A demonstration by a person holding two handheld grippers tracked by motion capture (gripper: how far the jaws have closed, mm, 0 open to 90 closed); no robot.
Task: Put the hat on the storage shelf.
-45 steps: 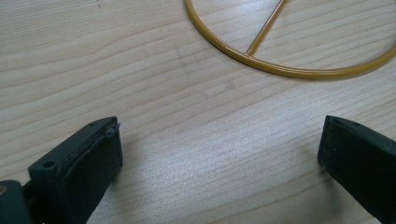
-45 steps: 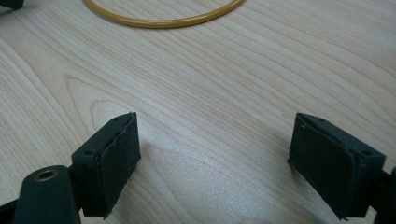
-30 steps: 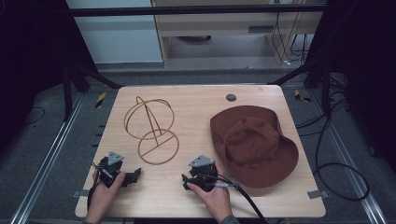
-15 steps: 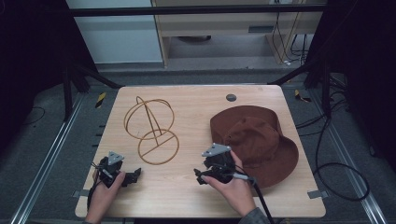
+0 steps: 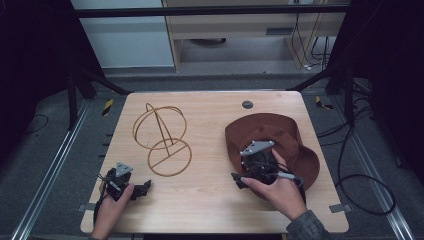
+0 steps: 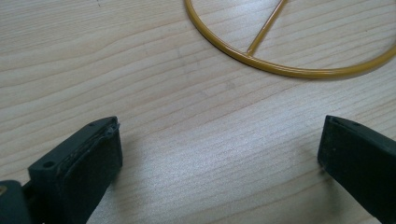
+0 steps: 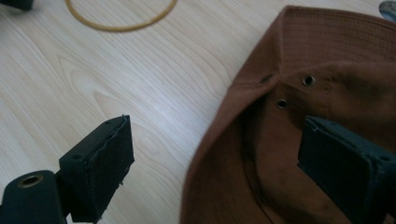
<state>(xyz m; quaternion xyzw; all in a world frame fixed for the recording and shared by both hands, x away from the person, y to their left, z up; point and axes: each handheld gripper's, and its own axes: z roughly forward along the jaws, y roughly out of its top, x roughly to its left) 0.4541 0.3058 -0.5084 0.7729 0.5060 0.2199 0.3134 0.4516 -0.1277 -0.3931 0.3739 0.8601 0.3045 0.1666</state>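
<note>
The brown fabric hat with a wide brim [image 5: 280, 145] is laid on the right part of the light wooden table [image 5: 210, 200]. A stand of yellow metal wire with a round base ring [image 5: 165, 145] is placed left of the middle, well apart from the hat. No container is seen on the table. The right gripper [image 5: 239, 180] is held over the near left edge of the hat; its jaws are spread wide, with the brim [image 7: 224, 154] seen between them. The left gripper [image 5: 146, 187] is rested near the front left corner, opened wide over bare wood, just beside the base ring [image 6: 289, 70], and nothing is held.
</note>
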